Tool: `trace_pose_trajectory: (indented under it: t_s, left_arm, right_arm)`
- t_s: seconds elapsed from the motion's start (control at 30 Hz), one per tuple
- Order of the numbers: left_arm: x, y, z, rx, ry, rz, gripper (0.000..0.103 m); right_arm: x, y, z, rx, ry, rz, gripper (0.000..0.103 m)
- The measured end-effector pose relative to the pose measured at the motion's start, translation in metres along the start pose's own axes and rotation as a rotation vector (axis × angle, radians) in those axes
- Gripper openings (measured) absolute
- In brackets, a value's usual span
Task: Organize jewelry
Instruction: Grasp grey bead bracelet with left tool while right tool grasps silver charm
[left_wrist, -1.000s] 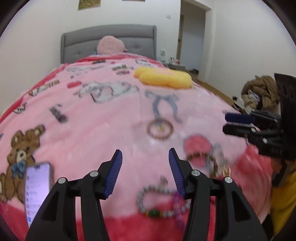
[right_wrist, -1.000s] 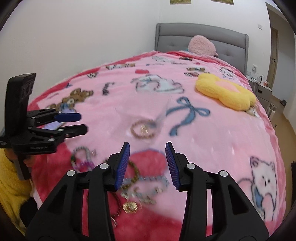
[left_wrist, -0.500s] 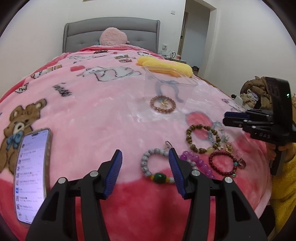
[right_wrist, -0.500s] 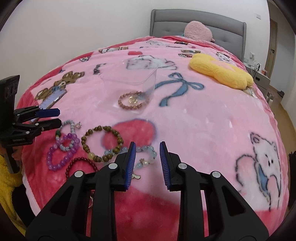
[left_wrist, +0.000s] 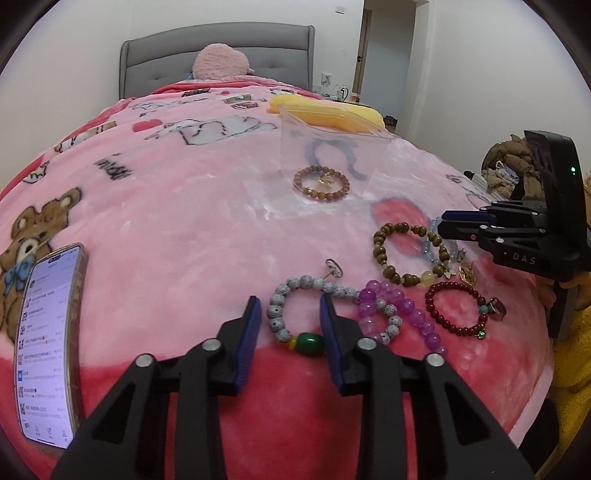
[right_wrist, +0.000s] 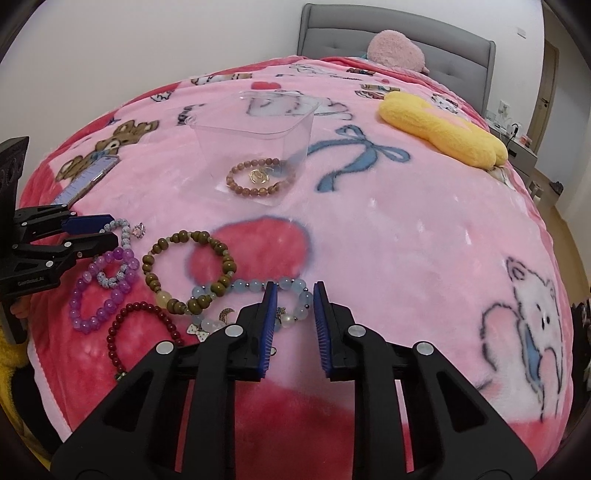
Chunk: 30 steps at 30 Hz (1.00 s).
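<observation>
while i hold my left gripper (left_wrist: 288, 308) low over the near edge of the pink cartoon-print blanket (left_wrist: 177, 206), its blue-padded fingers stand apart on either side of the grey speckled bead bracelet with the green bead (left_wrist: 295, 314), gripping nothing. my right gripper (right_wrist: 294, 295) hovers with its fingers parted too, empty, tips at the pale blue bead bracelet (right_wrist: 255, 295). beside these lie the olive-brown wooden bead bracelet (left_wrist: 406, 251), the purple glass bead bracelet (left_wrist: 402, 314) and the dark red bead bracelet (left_wrist: 458, 306), all crowded close together near the blanket's red border. farther up sits the clear plastic box (right_wrist: 255, 122) with a tan bead bracelet (right_wrist: 258, 177) inside, and open blanket lies between it and the cluster. only my left view shows the lit smartphone (left_wrist: 48, 339) fully, lying well to the left; my right view shows more bare blanket to the right, up to the yellow plush cushion (right_wrist: 443, 129).
</observation>
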<state>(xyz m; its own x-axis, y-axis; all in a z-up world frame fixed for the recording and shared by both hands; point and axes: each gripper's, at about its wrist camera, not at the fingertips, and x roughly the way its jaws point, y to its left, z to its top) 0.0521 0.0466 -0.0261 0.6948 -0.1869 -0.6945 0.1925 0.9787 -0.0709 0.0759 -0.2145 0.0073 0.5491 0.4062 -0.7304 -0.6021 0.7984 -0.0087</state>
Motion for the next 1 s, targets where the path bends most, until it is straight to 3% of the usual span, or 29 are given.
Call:
trace_pose_trajectory:
  t_s: [0.3,0.4,1.0]
  left_arm:
    - [0.002,-0.002,0.0,-0.007,-0.007,0.02,0.018]
    - [0.0,-0.001,0.001,-0.017,-0.015,0.041,0.009]
    - [-0.035,-0.018,0.017,-0.003,-0.116,-0.013,0.008]
  right_arm:
    - [0.002,0.006,-0.002,-0.024,-0.014,-0.024,0.008]
    - [0.0,0.008,-0.002,-0.027,-0.025,-0.034,0.008]
    - [-0.047,0.029,0.011,-0.061,-0.156,-0.031,0.008]
